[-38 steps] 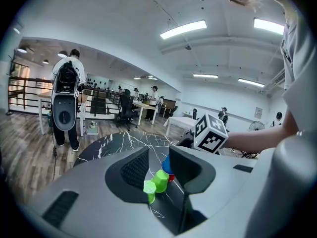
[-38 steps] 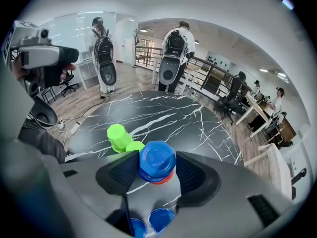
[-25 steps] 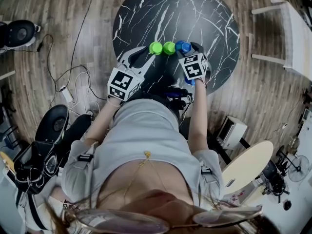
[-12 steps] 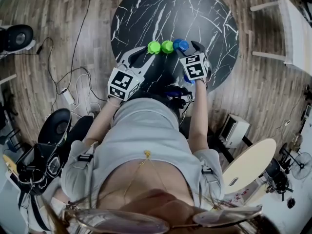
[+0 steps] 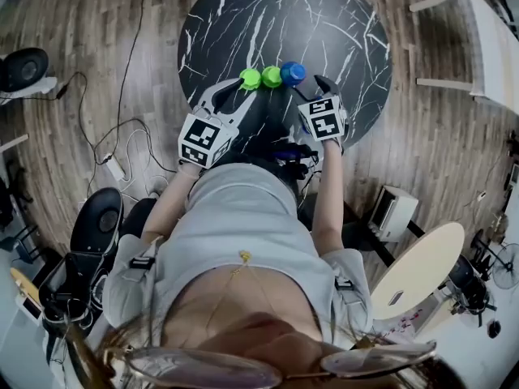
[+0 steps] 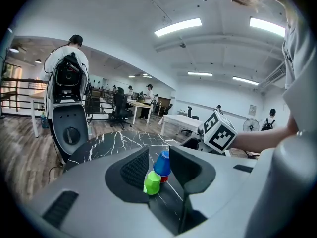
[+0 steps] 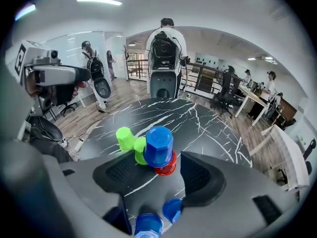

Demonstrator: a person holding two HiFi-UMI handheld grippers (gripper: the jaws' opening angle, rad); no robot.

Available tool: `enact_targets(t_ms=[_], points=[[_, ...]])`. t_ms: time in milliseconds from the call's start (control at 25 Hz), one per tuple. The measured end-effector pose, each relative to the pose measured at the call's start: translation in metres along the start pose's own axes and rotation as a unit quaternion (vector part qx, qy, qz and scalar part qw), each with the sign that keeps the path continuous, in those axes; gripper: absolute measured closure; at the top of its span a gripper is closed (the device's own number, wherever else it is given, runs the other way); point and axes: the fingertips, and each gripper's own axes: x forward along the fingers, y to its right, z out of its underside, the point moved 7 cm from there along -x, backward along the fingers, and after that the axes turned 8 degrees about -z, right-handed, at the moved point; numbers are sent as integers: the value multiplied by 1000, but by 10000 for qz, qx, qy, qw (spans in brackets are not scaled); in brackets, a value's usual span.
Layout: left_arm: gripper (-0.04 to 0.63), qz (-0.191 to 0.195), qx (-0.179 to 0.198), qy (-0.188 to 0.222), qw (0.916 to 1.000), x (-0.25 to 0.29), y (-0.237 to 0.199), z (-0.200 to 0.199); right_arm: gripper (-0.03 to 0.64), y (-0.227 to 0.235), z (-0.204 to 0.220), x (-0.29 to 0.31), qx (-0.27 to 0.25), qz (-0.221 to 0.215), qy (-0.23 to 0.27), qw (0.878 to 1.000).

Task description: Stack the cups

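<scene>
On the round black marble table (image 5: 324, 23) three cups stand in a row near its front edge: two green cups (image 5: 250, 78) (image 5: 271, 76) and a blue cup (image 5: 293, 73). In the right gripper view the blue cup (image 7: 158, 147) sits upside down on a red cup (image 7: 167, 167), with the green cups (image 7: 124, 137) just left of it. Two more blue cups (image 7: 172, 208) (image 7: 147, 225) lie close under the right gripper. My right gripper (image 5: 320, 89) (image 7: 162, 175) is open just short of the stack. My left gripper (image 5: 233, 96) (image 6: 158, 170) is open, aimed at the cups, apart from them.
Cables and a power strip (image 5: 111, 164) lie on the wood floor at left. A white table (image 5: 478, 39) stands at right, a round beige tabletop (image 5: 418, 270) at lower right. A white machine (image 7: 163, 63) and people stand beyond the marble table.
My right gripper has drawn back from the blue cup toward the person, leaving the cup uncovered on the table. The left gripper has stayed where it was.
</scene>
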Motion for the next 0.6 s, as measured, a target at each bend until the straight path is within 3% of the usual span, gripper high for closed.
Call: enact_targets(t_ms=[600], points=[[465, 202, 110, -27, 9997, 4, 21, -1, 327, -10, 54, -18, 349, -36, -218, 9991]])
